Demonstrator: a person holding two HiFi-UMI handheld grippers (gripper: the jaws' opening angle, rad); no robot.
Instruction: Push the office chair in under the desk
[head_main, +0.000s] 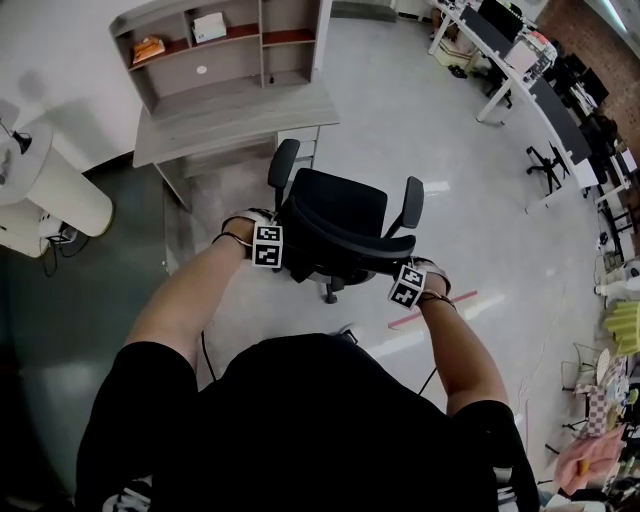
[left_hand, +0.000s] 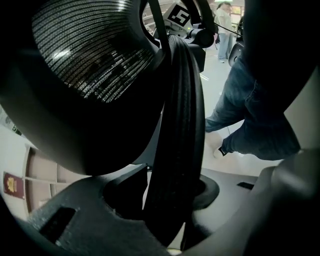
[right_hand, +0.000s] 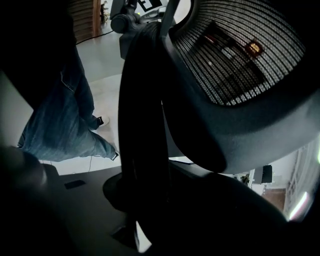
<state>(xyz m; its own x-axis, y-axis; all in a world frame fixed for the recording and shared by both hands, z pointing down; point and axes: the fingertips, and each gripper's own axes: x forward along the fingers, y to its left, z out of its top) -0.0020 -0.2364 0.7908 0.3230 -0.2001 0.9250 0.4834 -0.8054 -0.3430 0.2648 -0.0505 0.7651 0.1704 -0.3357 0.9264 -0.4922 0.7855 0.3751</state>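
Head view, from above: a black office chair (head_main: 340, 215) stands on the pale floor (head_main: 450, 150), just short of a grey desk (head_main: 235, 125) that carries a shelf unit (head_main: 225, 45). The chair's seat faces the desk. The left gripper (head_main: 268, 243) and right gripper (head_main: 408, 283) sit at opposite ends of the backrest's top edge.

Left gripper view: the jaws are closed onto the backrest's black ribbed rim (left_hand: 182, 115), which runs up between them. Mesh (left_hand: 95, 55) curves away on the left, and a leg in jeans (left_hand: 250, 115) shows on the right.

Right gripper view: its jaws likewise clamp the rim (right_hand: 142, 115), with mesh (right_hand: 235, 55) on the right and the leg (right_hand: 60, 115) on the left.
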